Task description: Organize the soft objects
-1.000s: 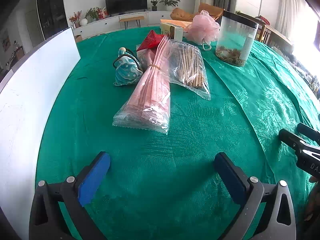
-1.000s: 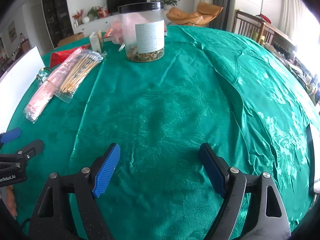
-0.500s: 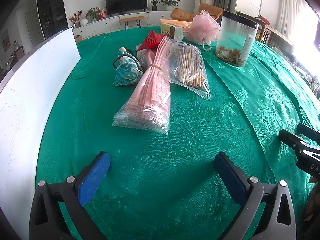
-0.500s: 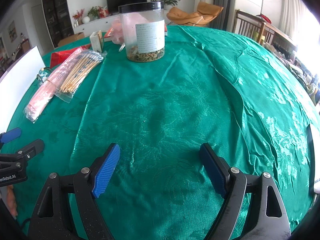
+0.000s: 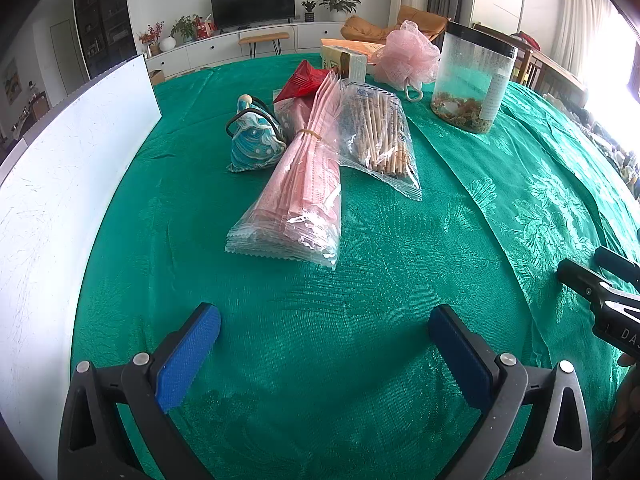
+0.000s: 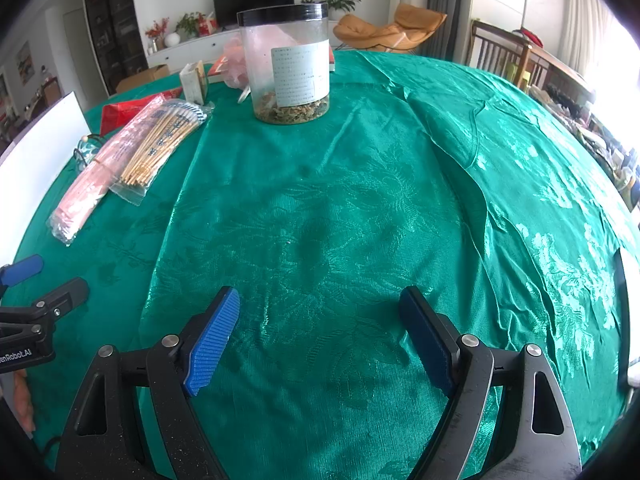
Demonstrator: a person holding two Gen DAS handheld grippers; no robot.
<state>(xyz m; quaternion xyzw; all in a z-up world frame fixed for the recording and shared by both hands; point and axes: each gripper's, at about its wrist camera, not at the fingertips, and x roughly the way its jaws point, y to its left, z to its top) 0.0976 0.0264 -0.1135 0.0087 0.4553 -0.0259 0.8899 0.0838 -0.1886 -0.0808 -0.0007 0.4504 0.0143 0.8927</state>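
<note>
Over the near desk edge, both grippers wait empty.
Left gripper (image 5: 324, 344) and right gripper (image 6: 320, 336) have fingers spread wide; farther off lie the pink packet bundle (image 5: 298, 196), blue pouch (image 5: 254, 140) and pink sponge (image 5: 406, 54). Probably approach the pouch low, pinching its middle.

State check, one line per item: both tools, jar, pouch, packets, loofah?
left tool: open, empty, above the cloth
right tool: open, empty
jar: upright, black lid on, contents only at the bottom
coin pouch: clasp shut, beside the pink packets
pink packets: bundled with a rubber band, lying flat
skewer bag: sealed, lying flat
loofah: untouched, behind the bags
</note>
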